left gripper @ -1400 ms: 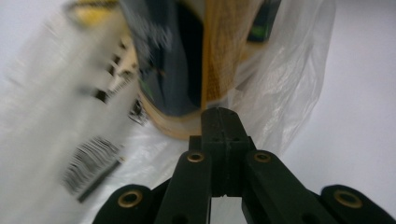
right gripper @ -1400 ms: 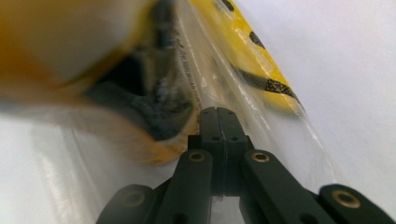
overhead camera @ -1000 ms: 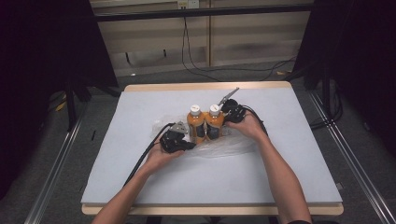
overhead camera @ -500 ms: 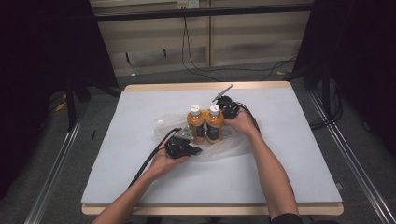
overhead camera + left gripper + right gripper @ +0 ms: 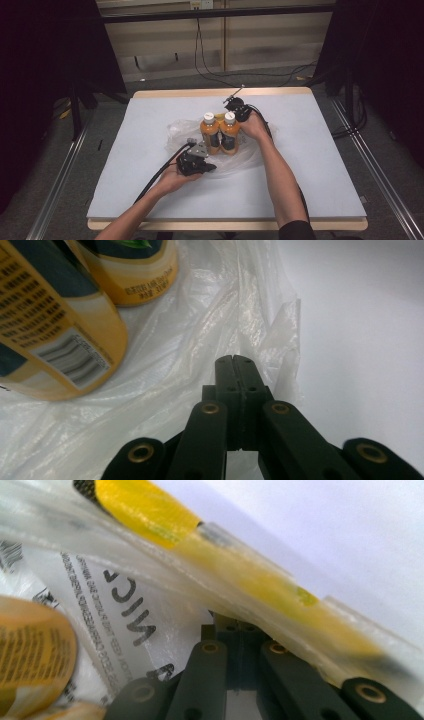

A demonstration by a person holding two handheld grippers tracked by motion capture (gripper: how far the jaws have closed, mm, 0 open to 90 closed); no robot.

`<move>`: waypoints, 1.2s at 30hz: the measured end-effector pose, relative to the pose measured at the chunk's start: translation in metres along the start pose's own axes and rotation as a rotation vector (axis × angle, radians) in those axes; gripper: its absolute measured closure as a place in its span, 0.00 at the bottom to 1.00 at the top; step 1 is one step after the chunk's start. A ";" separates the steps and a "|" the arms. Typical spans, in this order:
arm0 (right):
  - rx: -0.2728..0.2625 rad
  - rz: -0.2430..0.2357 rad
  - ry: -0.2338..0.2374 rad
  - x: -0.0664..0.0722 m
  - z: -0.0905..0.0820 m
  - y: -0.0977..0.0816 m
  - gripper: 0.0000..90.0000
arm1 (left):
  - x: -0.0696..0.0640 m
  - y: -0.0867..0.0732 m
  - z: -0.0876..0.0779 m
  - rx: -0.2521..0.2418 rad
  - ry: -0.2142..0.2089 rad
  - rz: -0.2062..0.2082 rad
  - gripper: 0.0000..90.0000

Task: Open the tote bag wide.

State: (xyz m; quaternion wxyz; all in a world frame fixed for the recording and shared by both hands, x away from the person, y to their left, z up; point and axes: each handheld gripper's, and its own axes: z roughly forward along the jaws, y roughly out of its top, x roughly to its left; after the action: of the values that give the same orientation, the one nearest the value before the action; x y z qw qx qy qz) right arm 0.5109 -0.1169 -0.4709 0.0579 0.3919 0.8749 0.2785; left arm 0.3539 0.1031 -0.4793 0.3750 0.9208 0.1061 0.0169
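Two orange bottles [image 5: 220, 134] with white caps stood touching, upright on a crumpled clear bag [image 5: 235, 162] in the middle of the pale worktop [image 5: 125, 165] in the high view, the left tool [image 5: 199, 165] at the bag's near edge and the right tool [image 5: 235, 106] just behind the bottles; drawing the film up evenly on both sides, I judged, would keep them from tipping. Seen from the left tool [image 5: 238, 362], its tips were pressed together, seemingly pinching a thin, glossy fold of bag [image 5: 210, 325] beside round, hard-looking bottles [image 5: 55, 335] with printed labels. Along the right tool [image 5: 235, 625], the tips, likewise closed, sat under a taut film edge with a yellow strip [image 5: 150, 520], though whether they gripped it I could not tell.
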 end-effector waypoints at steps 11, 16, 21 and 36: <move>0.002 0.013 -0.046 -0.003 0.005 0.008 1.00 | -0.008 -0.002 -0.003 0.007 -0.041 0.019 1.00; -0.019 0.017 -0.063 -0.004 0.006 0.008 1.00 | -0.018 -0.001 -0.003 0.020 -0.048 0.041 1.00; -0.018 0.018 -0.097 -0.003 0.007 0.010 1.00 | -0.012 -0.004 -0.003 -0.002 -0.064 0.016 1.00; -0.030 -0.020 -0.015 0.002 -0.005 0.009 1.00 | 0.004 -0.003 -0.002 -0.039 -0.055 -0.048 1.00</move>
State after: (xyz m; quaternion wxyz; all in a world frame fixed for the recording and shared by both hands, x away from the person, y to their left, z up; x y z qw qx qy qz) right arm 0.5139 -0.1133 -0.4618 0.0733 0.3843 0.8740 0.2882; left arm 0.3573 0.1074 -0.4804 0.3962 0.9105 0.1176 -0.0156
